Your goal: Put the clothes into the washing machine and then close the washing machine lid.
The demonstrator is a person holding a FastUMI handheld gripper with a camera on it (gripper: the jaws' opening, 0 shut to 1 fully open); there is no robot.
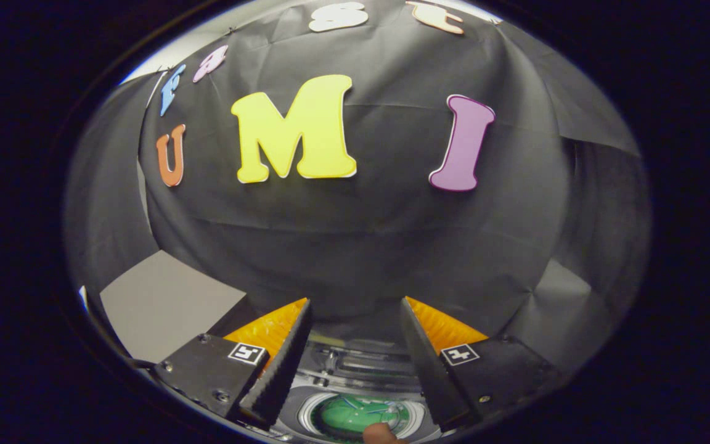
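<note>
Ribbed faces: your gripper showed toothed inner faces on both fingers, turned toward each other across the gap.
Finger state: you had the fingers spread wide, with nothing pressed between them and nothing in their hold.
Finger markers: each finger base carried a small square black-and-white tag on its top face.
Between the fingers: you had the washing machine low in the gap, seen from above, with grey ribbed mouldings at its back edge.
Drum opening: a pale round rim ringed the opening, and it sat just under the finger bases, nearer the left finger than the right.
Inside the drum: something green with pale streaks lay inside the rim; you could not have told from this whether it was cloth or part of the tub.
Front edge of the rim: a small brownish rounded shape sat at the near edge of the opening, too cut off to identify.
Lid: you could not tell where the lid stood; the opening itself was uncovered.
Beyond the fingers: black cloth hung as the booth wall straight ahead, creased and sagging.
Left of the fingers: a flat grey panel lay beside the left finger base, against the cloth's lower edge.
</note>
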